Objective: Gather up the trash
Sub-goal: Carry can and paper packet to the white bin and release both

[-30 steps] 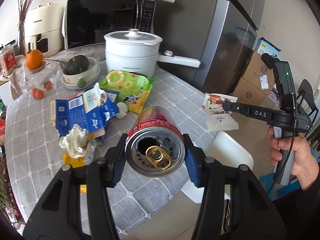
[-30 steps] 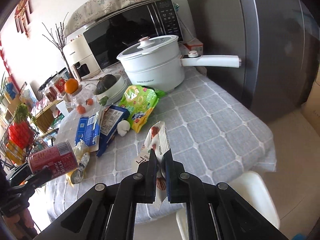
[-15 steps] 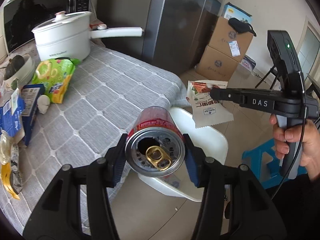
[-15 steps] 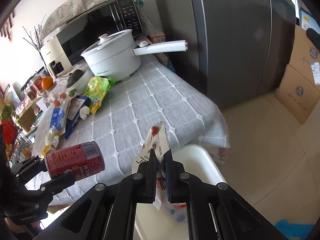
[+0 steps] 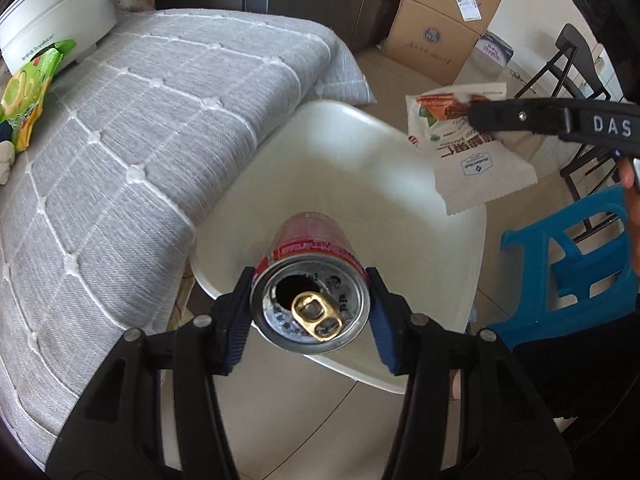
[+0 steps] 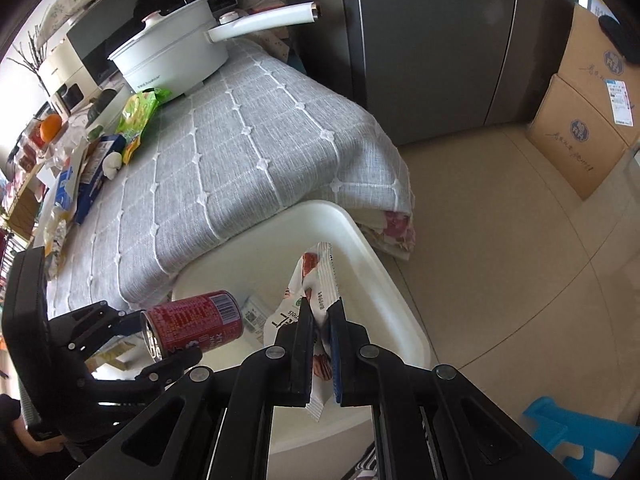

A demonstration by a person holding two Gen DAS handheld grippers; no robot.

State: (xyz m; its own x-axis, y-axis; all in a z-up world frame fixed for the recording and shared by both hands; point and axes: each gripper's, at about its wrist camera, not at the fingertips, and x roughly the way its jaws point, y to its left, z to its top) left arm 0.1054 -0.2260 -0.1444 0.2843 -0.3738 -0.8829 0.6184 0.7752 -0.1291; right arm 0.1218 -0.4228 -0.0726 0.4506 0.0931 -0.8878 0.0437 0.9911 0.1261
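Both tools have swung off the surface (image 6: 248, 160) and now hang over the white bin (image 6: 376, 264) standing beside it on the floor, where half a second ago they were only reaching its edge.

Nearest in the left wrist view, the left tool (image 5: 310, 312) is closed about a can's width on the red drink can (image 5: 310, 300), blue pads pressed to its sides near the opened top, the can lying level above the bin's near rim. Toward 2 o'clock, the right tool (image 5: 476, 114) pinches the white snack wrapper (image 5: 472, 164), which dangles over the bin's far edge. In the right wrist view the right tool's jaws stand almost shut on the wrapper's top fold.

Risks, as I judge them: the can sits close to the rim, so letting go here could bounce it onto the floor; the light wrapper may drift wide or cling to a pad.

Farther off at 10 o'clock, the green snack bag (image 5: 24, 92) and other litter wait on the surface beside the white pot (image 5: 52, 12).
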